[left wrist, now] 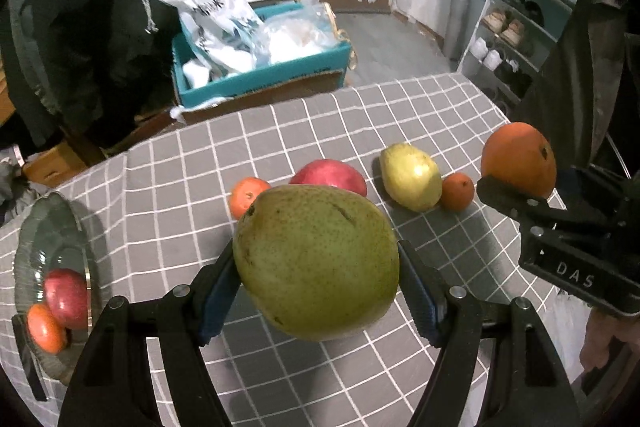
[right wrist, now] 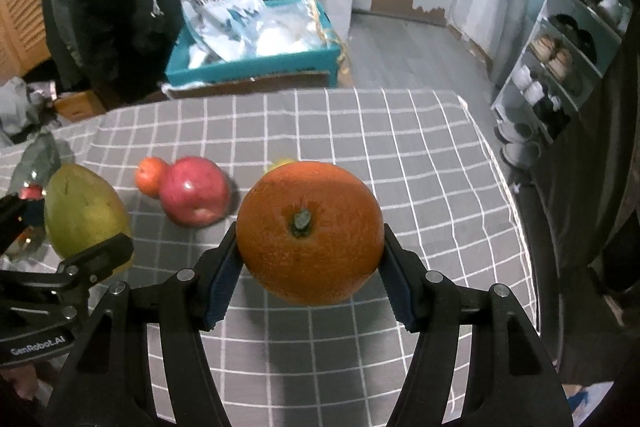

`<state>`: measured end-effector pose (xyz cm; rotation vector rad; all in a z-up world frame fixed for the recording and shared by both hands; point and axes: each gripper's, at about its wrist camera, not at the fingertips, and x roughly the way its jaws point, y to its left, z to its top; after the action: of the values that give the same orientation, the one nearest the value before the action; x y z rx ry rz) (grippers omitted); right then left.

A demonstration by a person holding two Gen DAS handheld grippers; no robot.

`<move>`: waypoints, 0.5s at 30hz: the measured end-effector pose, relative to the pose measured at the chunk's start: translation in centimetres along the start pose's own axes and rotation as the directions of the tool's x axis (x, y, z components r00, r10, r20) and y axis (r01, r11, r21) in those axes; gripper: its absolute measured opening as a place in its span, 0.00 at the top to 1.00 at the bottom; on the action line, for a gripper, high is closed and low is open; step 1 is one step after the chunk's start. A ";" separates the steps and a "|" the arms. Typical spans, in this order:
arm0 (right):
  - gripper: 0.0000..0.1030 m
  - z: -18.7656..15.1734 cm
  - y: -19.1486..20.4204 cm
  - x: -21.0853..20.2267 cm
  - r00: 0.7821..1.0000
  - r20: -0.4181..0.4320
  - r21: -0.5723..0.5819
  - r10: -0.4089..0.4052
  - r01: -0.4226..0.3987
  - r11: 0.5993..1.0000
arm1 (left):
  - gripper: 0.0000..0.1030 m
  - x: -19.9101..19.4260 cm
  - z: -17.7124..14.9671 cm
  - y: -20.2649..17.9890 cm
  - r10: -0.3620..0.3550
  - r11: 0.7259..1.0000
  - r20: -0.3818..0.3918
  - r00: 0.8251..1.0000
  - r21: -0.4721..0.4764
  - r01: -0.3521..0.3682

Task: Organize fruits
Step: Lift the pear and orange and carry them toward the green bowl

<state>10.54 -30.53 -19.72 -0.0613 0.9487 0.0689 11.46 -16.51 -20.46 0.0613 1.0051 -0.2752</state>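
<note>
A round, speckled green pear [left wrist: 316,263] is squeezed between the left gripper [left wrist: 320,279] fingers, above the checked cloth on the desk [left wrist: 400,107]. A bumpy orange [right wrist: 310,233] is squeezed by the right gripper [right wrist: 310,267]. Only in the left view are seen a glass plate [left wrist: 28,247], a smooth yellow pear [left wrist: 410,177] and a small mandarin [left wrist: 458,191].

Your speckled green pear [left wrist: 316,263] sits between blue-padded black fingers [left wrist: 218,291], and your orange [right wrist: 310,233] is deep orange with a dark green stem. Below you, the desk [left wrist: 420,115] wears grey cloth gridded in white, with a red apple [left wrist: 330,177] and a yellow pear [left wrist: 410,177].
</note>
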 end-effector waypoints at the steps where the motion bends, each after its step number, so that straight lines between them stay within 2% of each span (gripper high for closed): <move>1: 0.38 0.2 0.3 -0.4 1.000 0.008 -0.004 0.005 -0.005 1.000 | 0.26 -0.3 0.0 0.2 0.002 1.000 0.006 1.000 -0.002 -0.002; 15: 0.38 2.4 4.3 -5.2 0.991 0.117 -0.061 0.068 -0.061 0.996 | 0.26 -6.4 -0.2 3.3 0.033 0.999 0.116 0.993 -0.031 -0.029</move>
<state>9.07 -26.19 -14.15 -0.0782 0.8296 0.1581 8.85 -12.01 -15.42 0.0341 0.8912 -0.2331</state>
